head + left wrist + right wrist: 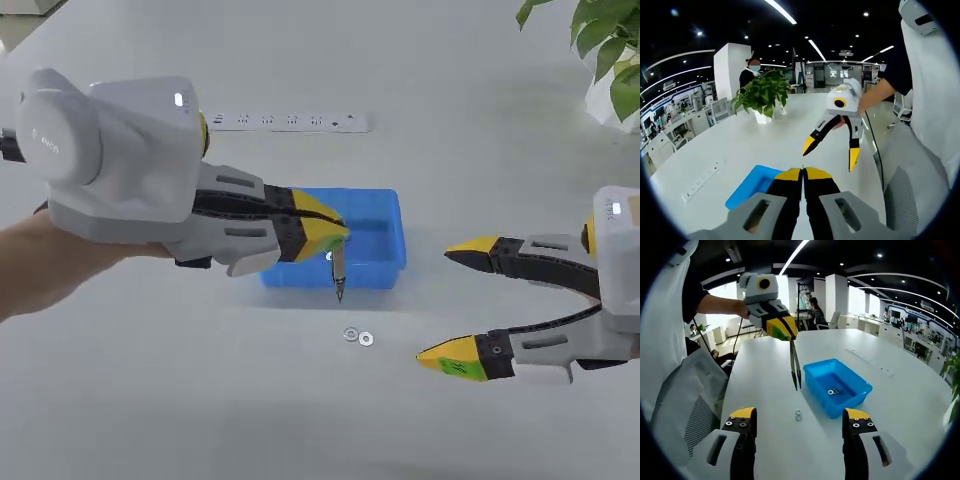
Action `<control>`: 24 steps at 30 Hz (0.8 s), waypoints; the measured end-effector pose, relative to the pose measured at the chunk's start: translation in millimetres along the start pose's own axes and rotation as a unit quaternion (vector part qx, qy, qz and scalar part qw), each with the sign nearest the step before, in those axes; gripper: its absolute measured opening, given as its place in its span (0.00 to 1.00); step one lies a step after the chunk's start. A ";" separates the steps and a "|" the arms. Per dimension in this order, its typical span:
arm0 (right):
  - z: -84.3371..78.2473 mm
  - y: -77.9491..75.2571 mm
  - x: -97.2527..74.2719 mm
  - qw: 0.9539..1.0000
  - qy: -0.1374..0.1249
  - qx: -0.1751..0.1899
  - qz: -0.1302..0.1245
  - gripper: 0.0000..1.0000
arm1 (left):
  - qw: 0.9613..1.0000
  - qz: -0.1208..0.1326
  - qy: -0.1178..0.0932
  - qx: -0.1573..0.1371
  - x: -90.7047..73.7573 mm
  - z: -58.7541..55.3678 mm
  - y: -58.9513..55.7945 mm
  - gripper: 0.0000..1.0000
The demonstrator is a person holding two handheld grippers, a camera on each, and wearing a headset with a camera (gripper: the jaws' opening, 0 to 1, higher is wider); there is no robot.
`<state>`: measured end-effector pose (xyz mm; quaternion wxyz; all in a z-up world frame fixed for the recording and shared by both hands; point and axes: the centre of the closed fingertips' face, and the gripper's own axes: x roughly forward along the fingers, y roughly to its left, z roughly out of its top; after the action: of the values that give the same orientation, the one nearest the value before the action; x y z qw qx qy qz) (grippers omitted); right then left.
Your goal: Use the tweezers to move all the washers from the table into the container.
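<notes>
blue container (840, 408) had washers (833, 391) in it | two loose washers (358, 337) sat on desk (200, 400) nearby | left hand-held gripper (335, 235) pinched tweezers (339, 275) | right hand-held gripper (434, 304) was spread

The right gripper (800, 414) had its two jaws wide apart at the bottom; the left gripper (784, 333) was squeezed tight on the tweezers (795, 365); their tips pointed down, just beside the blue container (850, 400); two washers (798, 415) lay side by side on the white table (765, 390), below the tips; other washers (834, 391) lay inside the container.
</notes>
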<state>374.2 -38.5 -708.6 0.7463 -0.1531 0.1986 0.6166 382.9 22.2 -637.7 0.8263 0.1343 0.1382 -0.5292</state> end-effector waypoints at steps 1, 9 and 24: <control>-1.2 0.3 -0.4 1.000 0.001 0.002 0.000 0.71 | 1.000 -0.001 -0.001 0.000 0.9 -0.7 -1.2 0.04; -10.6 5.2 -5.0 1.000 0.005 0.010 0.001 0.72 | 1.000 -0.020 0.003 -0.005 12.7 -12.8 -14.4 0.04; -28.6 18.0 -2.0 0.999 0.019 0.027 0.020 0.73 | 0.999 -0.034 0.011 0.012 23.5 -29.2 -23.6 0.04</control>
<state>353.1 -50.3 -732.3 0.7337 -0.1406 0.2321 0.6230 368.4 3.8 -675.2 0.8048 0.1448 0.1451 -0.5571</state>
